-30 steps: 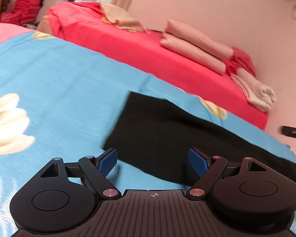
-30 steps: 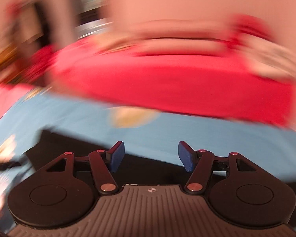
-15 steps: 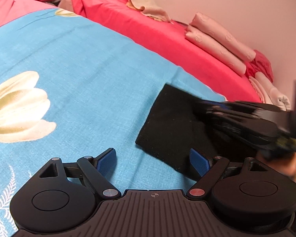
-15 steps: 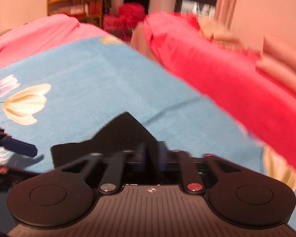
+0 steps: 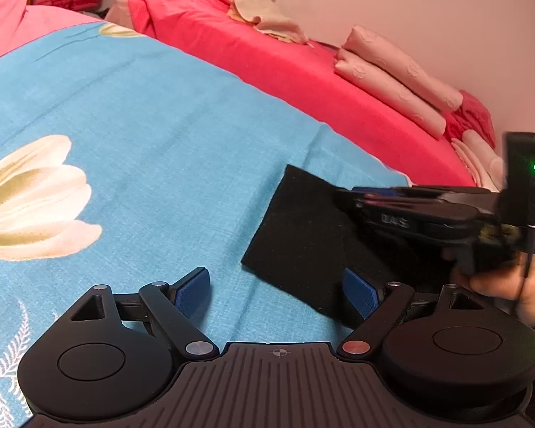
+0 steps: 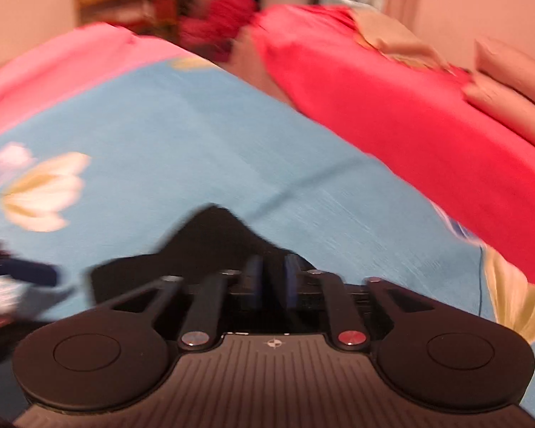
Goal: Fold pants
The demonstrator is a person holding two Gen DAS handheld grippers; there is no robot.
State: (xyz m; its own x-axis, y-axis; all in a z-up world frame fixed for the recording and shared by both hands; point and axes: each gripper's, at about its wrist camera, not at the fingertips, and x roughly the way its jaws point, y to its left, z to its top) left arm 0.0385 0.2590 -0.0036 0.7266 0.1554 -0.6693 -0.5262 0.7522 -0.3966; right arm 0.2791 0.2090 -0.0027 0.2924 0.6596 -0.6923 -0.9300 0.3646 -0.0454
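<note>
On the blue flowered bed [image 5: 182,135], the right hand-held gripper [image 6: 271,278] pinched the black pants [image 5: 303,221] while the left hand-held gripper [image 5: 278,294] hovered released near their corner.

The pants [image 5: 303,228] lie on the near bed [image 5: 160,135]. Behind it stands another bed [image 5: 285,67], with folded blankets [image 5: 392,75] stacked on it by the wall [image 5: 410,7].

Bed [image 5: 182,114]: blue sheet — white flower print.
On it: black pants [image 5: 303,235], lying flat.
Red bed [image 5: 303,67] behind: folded pink bedding [image 5: 392,71] — beige cloth [image 5: 264,18].
</note>
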